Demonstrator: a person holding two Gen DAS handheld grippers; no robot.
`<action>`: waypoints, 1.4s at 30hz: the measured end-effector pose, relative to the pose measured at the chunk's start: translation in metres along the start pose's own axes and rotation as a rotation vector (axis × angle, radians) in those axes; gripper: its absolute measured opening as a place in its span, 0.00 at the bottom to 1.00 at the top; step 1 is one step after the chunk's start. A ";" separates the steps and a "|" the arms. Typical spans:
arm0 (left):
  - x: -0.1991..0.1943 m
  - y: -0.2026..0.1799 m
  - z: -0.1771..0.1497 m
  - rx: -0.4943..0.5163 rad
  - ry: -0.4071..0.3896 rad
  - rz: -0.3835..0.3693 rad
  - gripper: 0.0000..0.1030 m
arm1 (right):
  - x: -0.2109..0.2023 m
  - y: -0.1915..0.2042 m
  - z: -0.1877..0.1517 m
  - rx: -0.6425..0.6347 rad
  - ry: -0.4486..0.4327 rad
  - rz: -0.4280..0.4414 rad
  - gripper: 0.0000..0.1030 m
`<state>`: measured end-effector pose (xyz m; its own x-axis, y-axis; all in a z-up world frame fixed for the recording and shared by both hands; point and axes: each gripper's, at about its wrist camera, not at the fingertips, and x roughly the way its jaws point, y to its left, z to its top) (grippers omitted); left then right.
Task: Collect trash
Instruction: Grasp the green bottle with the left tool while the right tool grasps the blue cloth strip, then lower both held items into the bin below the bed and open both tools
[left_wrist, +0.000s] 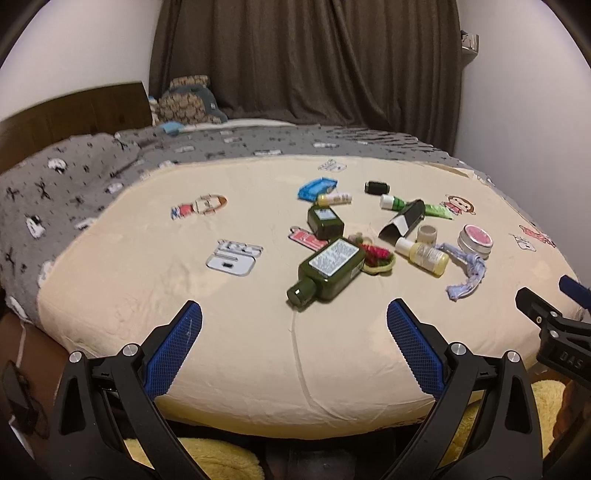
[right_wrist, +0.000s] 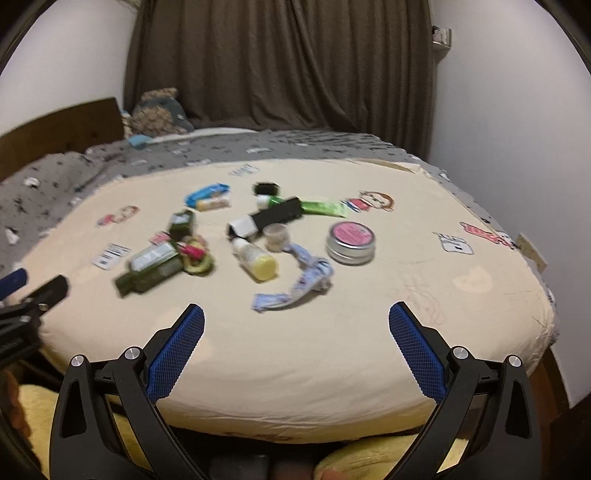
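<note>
A cluster of small trash lies on the cream bed sheet (left_wrist: 147, 295), right of centre in the left wrist view. Nearest is a large dark green bottle (left_wrist: 327, 271) with a white label, lying flat, its long axis running from the cap at near left to the base at far right. A smaller green bottle (left_wrist: 325, 221) lies just beyond it. To the right are a pale yellow bottle (left_wrist: 423, 253) with a white cap pointing far left, a black and white open carton (left_wrist: 402, 223), a round tin with a pink lid (left_wrist: 475, 240), and a crumpled light blue wrapper (left_wrist: 467, 277). Farther off lie a blue packet (left_wrist: 317, 187) and a green tube (left_wrist: 417, 206).

The near part of the sheet, between the trash and the rounded near edge of the mattress, is bare, as is the left side up to the grey patterned blanket (left_wrist: 74, 177).

The left gripper (left_wrist: 294, 325) hangs over the near edge, jaws spread wide, holding nothing. The right gripper (right_wrist: 296, 325) is likewise spread and empty, the wrapper just beyond it.
</note>
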<state>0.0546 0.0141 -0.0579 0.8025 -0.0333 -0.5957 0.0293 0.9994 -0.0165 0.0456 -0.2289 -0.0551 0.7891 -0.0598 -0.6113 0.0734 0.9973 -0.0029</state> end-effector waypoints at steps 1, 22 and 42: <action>0.004 0.001 0.000 0.001 0.007 -0.004 0.92 | 0.008 -0.003 -0.001 0.021 0.017 -0.003 0.97; 0.148 -0.026 0.027 0.147 0.168 -0.111 0.76 | 0.133 -0.021 0.018 0.120 0.139 -0.007 0.53; 0.085 -0.026 0.022 0.131 0.115 -0.142 0.55 | 0.062 -0.028 0.025 0.096 0.015 0.022 0.23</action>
<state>0.1355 -0.0150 -0.0904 0.7116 -0.1656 -0.6827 0.2206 0.9753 -0.0066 0.1078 -0.2614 -0.0735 0.7821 -0.0368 -0.6220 0.1150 0.9896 0.0859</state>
